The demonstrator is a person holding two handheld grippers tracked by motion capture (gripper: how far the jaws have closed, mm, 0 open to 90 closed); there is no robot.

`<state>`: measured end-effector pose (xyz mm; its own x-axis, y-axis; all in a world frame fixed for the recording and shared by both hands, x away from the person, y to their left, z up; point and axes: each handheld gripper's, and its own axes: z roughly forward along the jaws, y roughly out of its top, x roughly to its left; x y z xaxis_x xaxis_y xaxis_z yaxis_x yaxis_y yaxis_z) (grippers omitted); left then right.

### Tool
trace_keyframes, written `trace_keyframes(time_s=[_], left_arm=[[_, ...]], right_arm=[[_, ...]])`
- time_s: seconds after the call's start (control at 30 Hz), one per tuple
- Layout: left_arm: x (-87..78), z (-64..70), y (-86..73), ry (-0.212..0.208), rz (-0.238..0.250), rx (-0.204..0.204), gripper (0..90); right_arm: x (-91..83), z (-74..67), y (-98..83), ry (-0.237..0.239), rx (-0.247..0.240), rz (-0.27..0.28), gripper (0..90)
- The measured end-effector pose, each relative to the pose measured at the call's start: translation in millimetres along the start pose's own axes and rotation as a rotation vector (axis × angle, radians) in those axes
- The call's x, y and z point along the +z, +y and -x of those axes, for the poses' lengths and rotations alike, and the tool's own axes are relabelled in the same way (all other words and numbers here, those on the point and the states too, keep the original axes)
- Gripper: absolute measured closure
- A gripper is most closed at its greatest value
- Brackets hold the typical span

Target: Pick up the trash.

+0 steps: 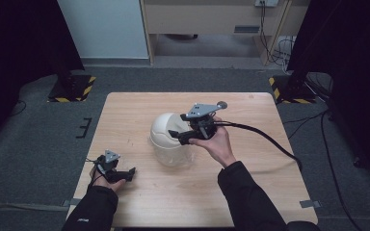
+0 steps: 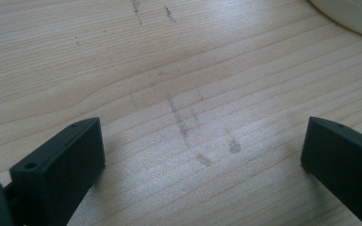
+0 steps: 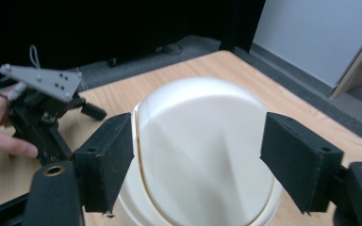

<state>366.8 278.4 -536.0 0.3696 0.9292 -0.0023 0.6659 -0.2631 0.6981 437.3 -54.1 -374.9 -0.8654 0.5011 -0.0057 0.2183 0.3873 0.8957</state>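
A small bin with a white domed lid (image 1: 165, 126) and a clear body (image 1: 173, 155) stands upright at the middle of the wooden table (image 1: 125, 110). My right gripper (image 1: 178, 137) hovers at the lid's right side, open. In the right gripper view its jaws (image 3: 200, 146) stand wide on either side of the dome (image 3: 202, 113), apart from it. My left gripper (image 1: 131, 174) rests low on the table at the front left, open, with bare wood between its jaws (image 2: 202, 141). The bin's rim (image 2: 353, 16) shows at the top right of the left gripper view.
The right gripper's thick black cable (image 1: 270, 142) trails across the table to its right edge. Grey carpet (image 1: 38, 139) surrounds the table. Black stand bases with yellow-striped tape (image 1: 72, 86) sit beyond the far corners. My left gripper (image 3: 92, 110) shows beyond the bin in the right gripper view.
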Motion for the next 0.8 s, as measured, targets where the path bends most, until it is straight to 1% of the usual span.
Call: trace_keyframes(time_s=[0.13, 0.2, 0.3, 0.37, 0.5, 0.63, 0.8], left_arm=[[0.0, 0.0, 0.0, 0.0, 0.0, 0.0, 0.0], [0.0, 0.0, 0.0, 0.0, 0.0, 0.0, 0.0], [0.0, 0.0, 0.0, 0.0, 0.0, 0.0, 0.0], [0.0, 0.0, 0.0, 0.0, 0.0, 0.0, 0.0], [0.0, 0.0, 0.0, 0.0, 0.0, 0.0, 0.0], [0.0, 0.0, 0.0, 0.0, 0.0, 0.0, 0.0], [0.0, 0.0, 0.0, 0.0, 0.0, 0.0, 0.0]], right_arm=[[3.7, -2.0, -3.4, -0.004, -0.009, -0.028, 27.2], [7.3, -4.6, -7.3, 0.002, -0.014, -0.05, 28.9], [10.0, -6.8, -9.5, 0.014, -0.014, -0.056, 29.0], [11.0, -7.6, -10.2, 0.013, -0.011, -0.056, 29.0], [14.2, -9.4, -13.5, 0.008, -0.017, -0.075, 28.9], [15.9, -10.5, -14.4, 0.015, -0.008, -0.076, 29.3], [18.1, -13.5, -18.0, 0.025, -0.012, -0.095, 29.8]])
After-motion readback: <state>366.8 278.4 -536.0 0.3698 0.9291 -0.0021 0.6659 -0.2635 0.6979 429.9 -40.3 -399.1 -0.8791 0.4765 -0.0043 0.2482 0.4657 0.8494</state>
